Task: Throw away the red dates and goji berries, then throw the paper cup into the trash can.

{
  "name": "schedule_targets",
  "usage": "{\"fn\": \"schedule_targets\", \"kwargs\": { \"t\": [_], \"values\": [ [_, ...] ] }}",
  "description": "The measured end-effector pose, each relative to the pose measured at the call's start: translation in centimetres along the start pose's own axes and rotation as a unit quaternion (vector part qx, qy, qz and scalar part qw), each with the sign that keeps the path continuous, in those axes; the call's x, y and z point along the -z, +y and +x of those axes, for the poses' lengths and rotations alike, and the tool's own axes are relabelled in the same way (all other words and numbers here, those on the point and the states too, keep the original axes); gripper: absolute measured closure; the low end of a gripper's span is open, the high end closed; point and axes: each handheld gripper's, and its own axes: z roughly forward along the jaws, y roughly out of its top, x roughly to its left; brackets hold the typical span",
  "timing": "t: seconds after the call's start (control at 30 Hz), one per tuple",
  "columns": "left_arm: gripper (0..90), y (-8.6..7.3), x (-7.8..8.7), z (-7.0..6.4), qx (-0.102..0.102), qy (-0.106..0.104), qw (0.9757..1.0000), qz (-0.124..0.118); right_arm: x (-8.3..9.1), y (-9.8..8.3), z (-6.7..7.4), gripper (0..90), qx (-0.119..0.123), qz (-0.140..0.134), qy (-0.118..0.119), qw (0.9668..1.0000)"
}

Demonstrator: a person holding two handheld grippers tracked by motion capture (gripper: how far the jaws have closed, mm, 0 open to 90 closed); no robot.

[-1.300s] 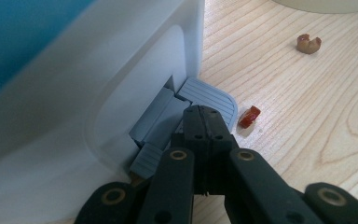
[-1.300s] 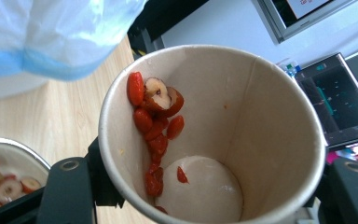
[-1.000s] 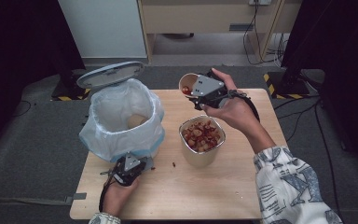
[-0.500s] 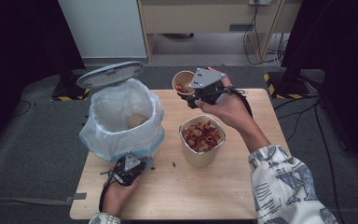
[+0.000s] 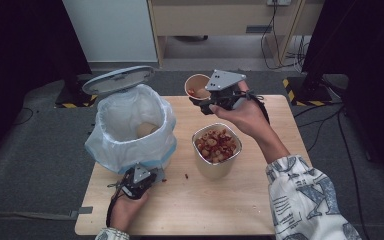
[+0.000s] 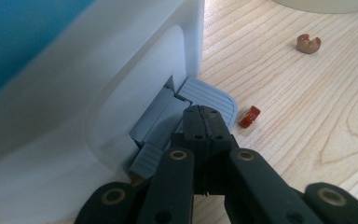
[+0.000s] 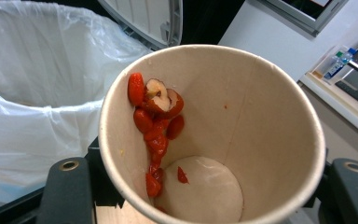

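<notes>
No brand name, label or writing can be read on anything here.

The right gripper [image 5: 206,102] holds a brown paper cup [image 5: 196,86] in the air above the far edge of the pale wooden desk [image 5: 240,210], between the bin and the person's right hand [image 5: 245,117]. Its fingers are closed on the cup's wall, one on each side. In the right gripper view the cup [image 7: 242,140] is tilted so that one looks down into its round mouth: the inner wall is matt, tan cardboard, and a streak of glossy red fruit pieces [image 7: 156,121] clings to its left side, with a pale, cut piece among them and one red scrap on the round bottom.

The left gripper [image 5: 140,181] lies low at the near foot of the pedal bin [image 5: 105,155], which is lined with a thin, crinkled white plastic bag [image 5: 130,112] and has its grey lid [image 5: 119,80] swung up. The left gripper view gives what the high view cannot: the fingers [image 6: 205,126] are shut tight together, nothing between them, and their tips rest on the ribbed grey pedal [image 6: 209,95] set into the smooth white bin wall [image 6: 98,107].

A second, squarish cup [image 5: 216,152] stands mid-desk, full of red and cream pieces. Loose bits [image 6: 250,116] lie on the grained wood beside the pedal.
</notes>
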Motion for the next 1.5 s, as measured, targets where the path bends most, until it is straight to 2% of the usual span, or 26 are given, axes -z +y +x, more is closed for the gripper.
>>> {"fn": "schedule_targets", "kwargs": {
  "t": [0.13,0.2,0.3,0.6,0.67,0.7,0.73,0.77,0.8,0.97,1.13,1.2,1.3,1.4,1.43,1.5],
  "values": [
    [89.3,0.0,0.0,0.0,0.0,0.0,1.0,0.0,0.1,-0.1,-0.2,32.0,-0.024,-0.009,0.008,0.9997],
    [89.3,0.0,0.0,0.0,0.0,0.0,1.0,0.0,0.2,-0.2,-0.3,32.0,-0.045,-0.019,0.015,0.9987],
    [89.3,0.0,0.0,0.0,0.0,0.0,1.0,0.0,0.1,-0.2,-0.4,32.0,-0.064,-0.023,0.025,0.9974],
    [89.3,0.0,0.0,0.0,0.0,-0.001,1.0,0.0,-0.1,-0.1,-0.3,31.8,-0.091,-0.028,0.04,0.9947],
    [89.3,0.0,0.0,0.0,0.0,0.0,1.0,0.0,-0.2,0.0,-0.3,31.7,-0.099,-0.031,0.047,0.9935],
    [89.3,0.0,0.0,0.0,0.0,-0.001,1.0,0.0,-0.3,0.2,-0.2,31.6,-0.111,-0.034,0.054,0.9917],
    [89.3,0.0,0.0,0.0,0.0,0.0,1.0,0.0,-0.3,0.2,-0.2,31.6,-0.111,-0.034,0.054,0.9917],
    [89.3,0.0,0.0,0.0,0.0,0.0,1.0,0.0,-0.4,0.4,0.0,31.5,-0.122,-0.038,0.061,0.9899],
    [89.3,0.0,0.0,0.0,0.0,0.0,1.0,0.0,-0.4,0.4,0.0,31.5,-0.122,-0.038,0.061,0.9899],
    [89.3,0.0,0.0,0.0,-0.001,0.0,1.0,0.0,-0.9,1.2,0.3,31.4,-0.15,-0.057,0.081,0.9838],
    [89.3,0.0,0.0,0.0,0.0,0.0,1.0,0.0,-1.3,1.8,0.5,31.4,-0.157,-0.062,0.092,0.9814],
    [89.3,0.0,0.0,0.0,0.0,0.0,1.0,0.0,-1.5,1.9,0.6,31.4,-0.156,-0.06,0.093,0.9815],
    [89.3,0.0,0.0,0.0,0.0,0.0,1.0,0.0,-1.8,2.3,0.8,31.4,-0.166,-0.068,0.1,0.9787],
    [89.3,0.0,0.0,0.0,0.001,0.0,1.0,0.0,-2.0,2.7,0.9,31.4,-0.167,-0.068,0.104,0.9782],
    [89.3,0.0,0.0,0.0,0.0,0.0,1.0,0.0,-2.2,3.0,1.1,31.4,-0.172,-0.074,0.109,0.9763],
    [89.3,0.0,0.0,0.0,0.0,0.0,1.0,0.0,-2.3,3.2,1.2,31.4,-0.171,-0.074,0.111,0.9761]
  ]
}}
